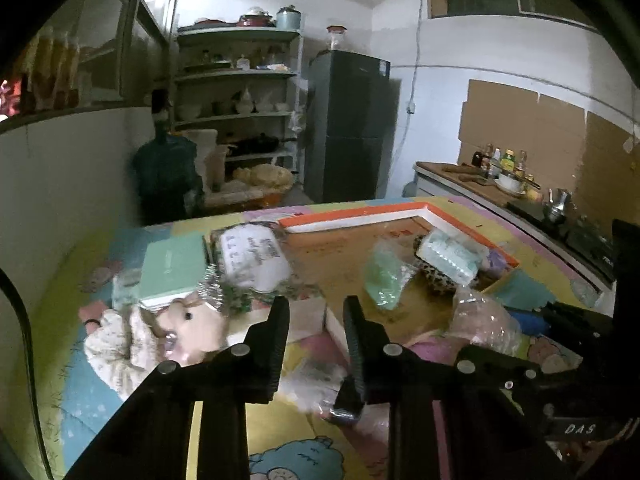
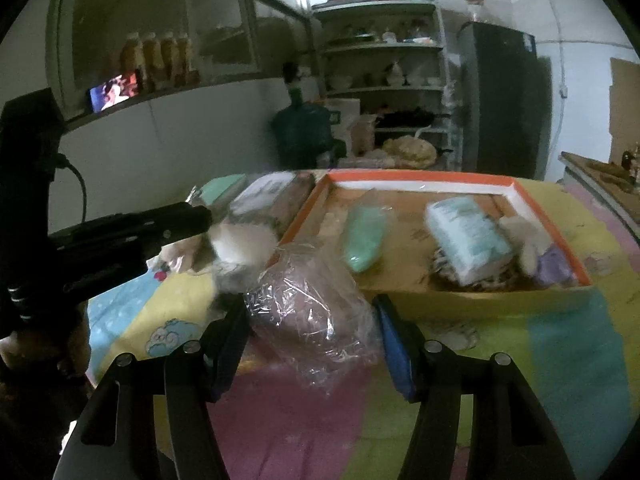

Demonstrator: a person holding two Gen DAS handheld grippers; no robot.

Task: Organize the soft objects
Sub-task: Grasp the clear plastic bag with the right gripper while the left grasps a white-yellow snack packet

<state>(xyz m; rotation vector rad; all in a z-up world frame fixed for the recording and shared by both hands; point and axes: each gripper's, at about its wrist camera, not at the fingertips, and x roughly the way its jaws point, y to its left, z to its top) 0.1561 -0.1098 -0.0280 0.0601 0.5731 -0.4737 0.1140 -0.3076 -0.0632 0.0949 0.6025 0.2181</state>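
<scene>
1. Soft objects are lying in two groups on the quilted tabletop point(image 2: 568, 360): some are already sitting inside the orange-rimmed box point(image 2: 420, 179), namely a pale blue pack point(image 2: 466, 236) and a green pouch point(image 2: 364, 240), while others are waiting outside it.
2. We are judging the step in hand as gathering the outsiders for the box.
3. We are holding a clear-wrapped pink bundle point(image 2: 312, 316) between the right tongs point(image 2: 314, 346), which are spread wide around it; the pads seem to be pressing its crinkled wrap.
4. We are bringing the left tongs point(image 1: 316, 322) narrow over a small wrapped item point(image 1: 316, 384) near the doll point(image 1: 160, 332); whether they are pinching it, we cannot tell.
5. Next, we are expecting to carry the bundle over the box's near wall, keeping its loose wrap clear.
</scene>
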